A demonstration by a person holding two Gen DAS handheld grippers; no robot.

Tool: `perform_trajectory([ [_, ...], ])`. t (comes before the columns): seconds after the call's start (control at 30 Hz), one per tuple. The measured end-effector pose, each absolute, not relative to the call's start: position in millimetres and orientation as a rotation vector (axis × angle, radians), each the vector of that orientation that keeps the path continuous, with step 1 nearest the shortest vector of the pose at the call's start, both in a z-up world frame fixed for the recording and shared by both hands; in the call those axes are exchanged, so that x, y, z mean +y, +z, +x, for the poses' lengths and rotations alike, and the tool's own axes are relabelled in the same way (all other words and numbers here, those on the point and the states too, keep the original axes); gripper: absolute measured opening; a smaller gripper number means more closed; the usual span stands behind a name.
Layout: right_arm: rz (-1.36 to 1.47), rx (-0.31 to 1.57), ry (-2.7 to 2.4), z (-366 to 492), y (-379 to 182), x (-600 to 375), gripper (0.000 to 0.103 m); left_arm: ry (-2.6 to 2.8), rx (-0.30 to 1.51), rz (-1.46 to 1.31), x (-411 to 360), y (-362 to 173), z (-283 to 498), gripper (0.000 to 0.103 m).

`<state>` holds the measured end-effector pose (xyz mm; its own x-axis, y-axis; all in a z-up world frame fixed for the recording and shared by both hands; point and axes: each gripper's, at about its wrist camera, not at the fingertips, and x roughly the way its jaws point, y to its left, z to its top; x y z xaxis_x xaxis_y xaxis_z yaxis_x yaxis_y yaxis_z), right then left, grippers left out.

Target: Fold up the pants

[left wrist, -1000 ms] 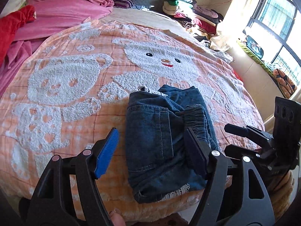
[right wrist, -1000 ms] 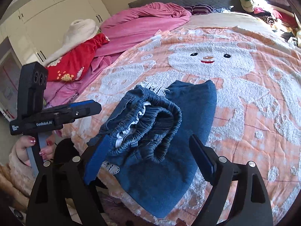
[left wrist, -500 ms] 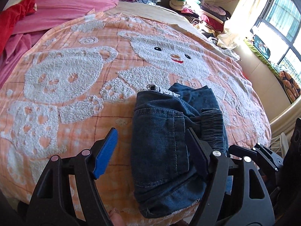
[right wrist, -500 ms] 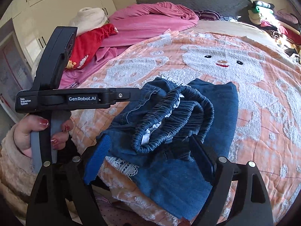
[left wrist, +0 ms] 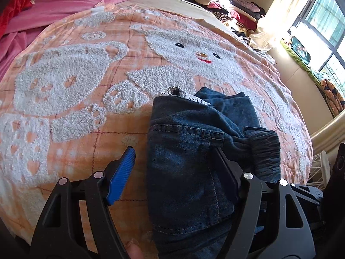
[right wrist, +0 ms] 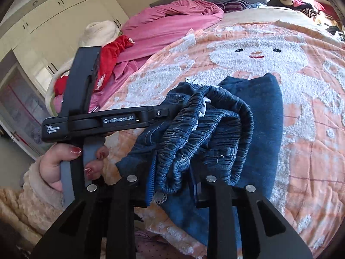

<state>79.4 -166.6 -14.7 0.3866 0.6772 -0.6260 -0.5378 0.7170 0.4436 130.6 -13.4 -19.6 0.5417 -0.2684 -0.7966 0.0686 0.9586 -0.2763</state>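
Observation:
Dark blue denim pants (left wrist: pixel 185 161) with lace trim lie folded in a bundle at the near edge of the bed. My left gripper (left wrist: pixel 172 164) is open, its jaws straddling the pocket side of the pants. In the right wrist view my right gripper (right wrist: pixel 172 185) is shut on the gathered elastic waistband (right wrist: pixel 207 129) of the pants (right wrist: pixel 258 129). The left gripper's body (right wrist: pixel 107 120) reaches in from the left, touching the bundle.
The bed has an orange blanket with white bear figures (left wrist: pixel 64 75). Pink and red bedding (right wrist: pixel 163 26) is heaped at the far left. A clothes pile (left wrist: pixel 226 2) lies at the head. A window (left wrist: pixel 323 28) is on the right, white cabinets (right wrist: pixel 54 17) on the left.
My right gripper has closed on the waistband. My left gripper has moved forward over the pants, closer to the bundle.

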Motion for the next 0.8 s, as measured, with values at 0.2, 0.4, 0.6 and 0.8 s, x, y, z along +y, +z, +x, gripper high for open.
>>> perform_trajectory([
  [0.2, 0.177, 0.98, 0.751, 71, -41, -169, 0.026, -0.191, 0.99, -0.184, -23, -31, 129, 0.066],
  [0.4, 0.121, 0.982, 0.721, 65, -48, -160, 0.032, -0.176, 0.982, -0.191, -20, -38, 126, 0.067],
  [0.6, 0.113, 0.948, 0.711, 53, -34, -166, 0.048, -0.173, 0.957, -0.195, -20, -29, 119, 0.067],
  [0.8, 0.111, 0.906, 0.65, 47, -23, -181, 0.059, -0.184, 0.941, -0.203, -18, -18, 111, 0.067],
])
